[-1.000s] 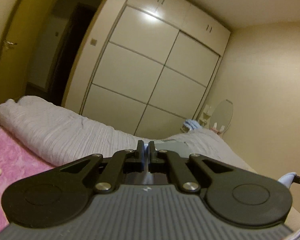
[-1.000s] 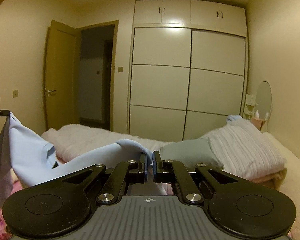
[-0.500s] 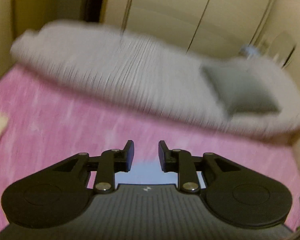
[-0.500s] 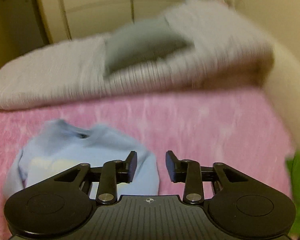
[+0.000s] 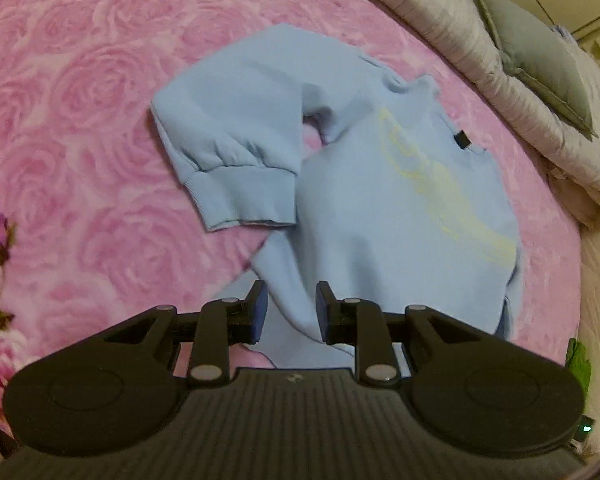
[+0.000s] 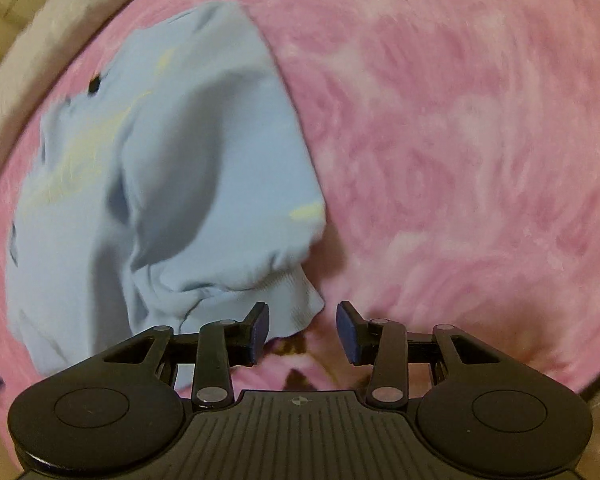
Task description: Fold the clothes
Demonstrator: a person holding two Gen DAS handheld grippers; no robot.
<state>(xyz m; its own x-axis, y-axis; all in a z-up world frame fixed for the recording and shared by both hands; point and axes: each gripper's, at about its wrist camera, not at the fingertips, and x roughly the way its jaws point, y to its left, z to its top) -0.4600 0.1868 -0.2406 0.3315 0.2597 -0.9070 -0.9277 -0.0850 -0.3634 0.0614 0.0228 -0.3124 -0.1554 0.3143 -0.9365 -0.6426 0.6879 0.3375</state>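
**Sweatshirt spread on the bed, both tongs parted above it**

A pink rose-patterned blanket (image 5: pixel 80 92) is laid over the bed and serves as the broad, soft work surface; along its far edge a rolled grey-white duvet (image 5: pixel 452 32) and a grey pillow (image 5: pixel 540 68) are kept out of the working area. A scrap of something green (image 5: pixel 578 360) is seen at the bed's right edge and cannot be identified.

The light blue sweatshirt (image 5: pixel 380 208) is spread on the blanket, neckline towards the duvet and pale yellow print (image 5: pixel 432 184) upward, so that its outline can be read. It is not folded into a neat pack. One sleeve (image 5: pixel 228 132) is bent back beside the body, its ribbed cuff (image 5: pixel 244 200) on the blanket. In the blurred right wrist view the other sleeve (image 6: pixel 204 184) is doubled over the body with its cuff near the hem. Whether these sleeves were placed or simply fell so cannot be told.

The left gripper (image 5: pixel 290 310) is held over the hem, its jaws parted with cloth seen between them but not pinched. The right gripper (image 6: pixel 302 330) is held wide at the cuff's corner, nothing clamped. Both are judged to be placed for taking hold of an edge.
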